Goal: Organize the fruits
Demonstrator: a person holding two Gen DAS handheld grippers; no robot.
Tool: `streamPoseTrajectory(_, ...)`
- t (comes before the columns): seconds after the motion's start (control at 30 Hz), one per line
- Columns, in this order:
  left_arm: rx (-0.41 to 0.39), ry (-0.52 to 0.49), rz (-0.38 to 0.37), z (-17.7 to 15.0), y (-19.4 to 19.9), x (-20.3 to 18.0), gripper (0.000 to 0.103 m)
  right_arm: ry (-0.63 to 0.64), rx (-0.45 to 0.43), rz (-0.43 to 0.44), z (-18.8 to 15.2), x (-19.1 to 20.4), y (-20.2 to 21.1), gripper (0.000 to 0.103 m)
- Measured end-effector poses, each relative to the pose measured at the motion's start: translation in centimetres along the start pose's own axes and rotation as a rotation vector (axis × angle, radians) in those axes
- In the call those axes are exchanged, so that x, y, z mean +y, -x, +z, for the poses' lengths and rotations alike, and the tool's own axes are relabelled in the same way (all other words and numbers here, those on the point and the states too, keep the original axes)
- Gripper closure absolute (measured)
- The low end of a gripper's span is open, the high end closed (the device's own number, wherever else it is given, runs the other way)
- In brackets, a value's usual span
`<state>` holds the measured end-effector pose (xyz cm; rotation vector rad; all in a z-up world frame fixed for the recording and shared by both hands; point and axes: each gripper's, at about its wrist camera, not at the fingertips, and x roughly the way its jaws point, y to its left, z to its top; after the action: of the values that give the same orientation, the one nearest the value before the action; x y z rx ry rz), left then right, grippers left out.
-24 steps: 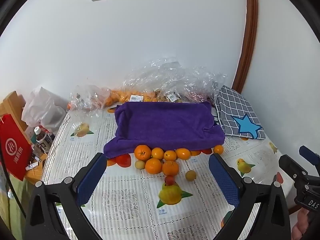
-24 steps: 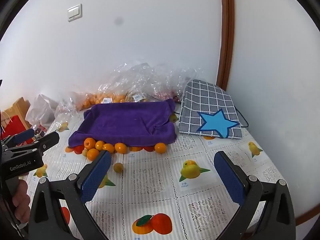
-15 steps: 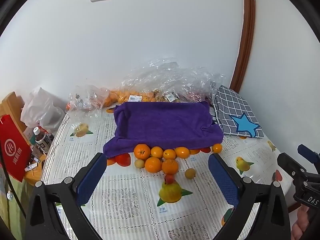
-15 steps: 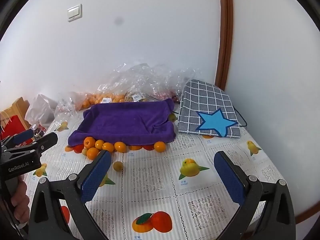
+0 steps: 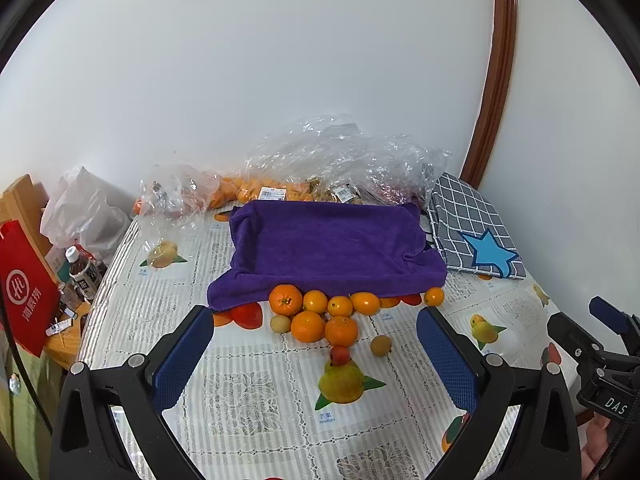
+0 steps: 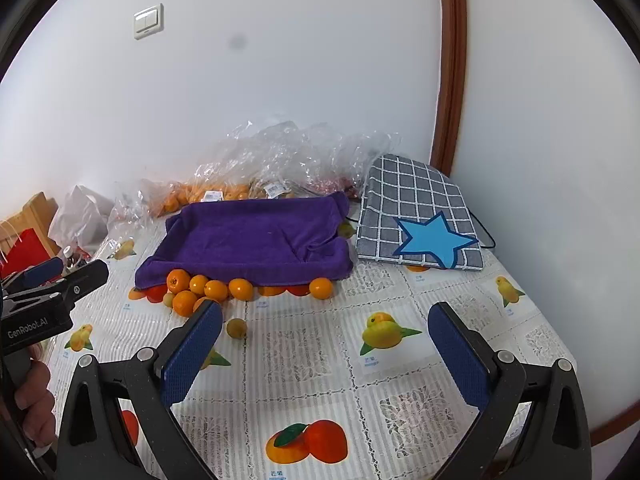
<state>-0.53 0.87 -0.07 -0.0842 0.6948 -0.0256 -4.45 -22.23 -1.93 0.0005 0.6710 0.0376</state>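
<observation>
Several oranges (image 5: 316,312) lie bunched on the tablecloth against the front edge of a purple towel-lined tray (image 5: 332,248). One orange (image 5: 434,296) sits apart to the right. Two small tan fruits (image 5: 381,345) and a small red fruit (image 5: 340,355) rest just in front. My left gripper (image 5: 314,328) hovers open short of the bunch, holding nothing. My right gripper (image 6: 325,312) is open over bare cloth, right of the oranges (image 6: 208,288) and a tan fruit (image 6: 236,328). The tray (image 6: 256,240) holds no fruit that I can see.
Crumpled clear plastic bags (image 5: 340,160), some with oranges inside, are piled behind the tray against the wall. A grey checked cushion with a blue star (image 6: 420,224) lies at the right. A red bag (image 5: 24,284) and a bottle (image 5: 82,276) stand past the table's left edge.
Both views have drifted only slightly. The grippers stay open and the fruit lies where it was.
</observation>
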Motion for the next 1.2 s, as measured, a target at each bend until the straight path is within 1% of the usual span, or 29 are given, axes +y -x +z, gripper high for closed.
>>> streamPoseTrajectory(1.2,-0.028,0.007,-0.011,0.0,1.2,0.5,0.001,0.021,-0.018,0.002,-0.1,0.7,0.6,0.001)
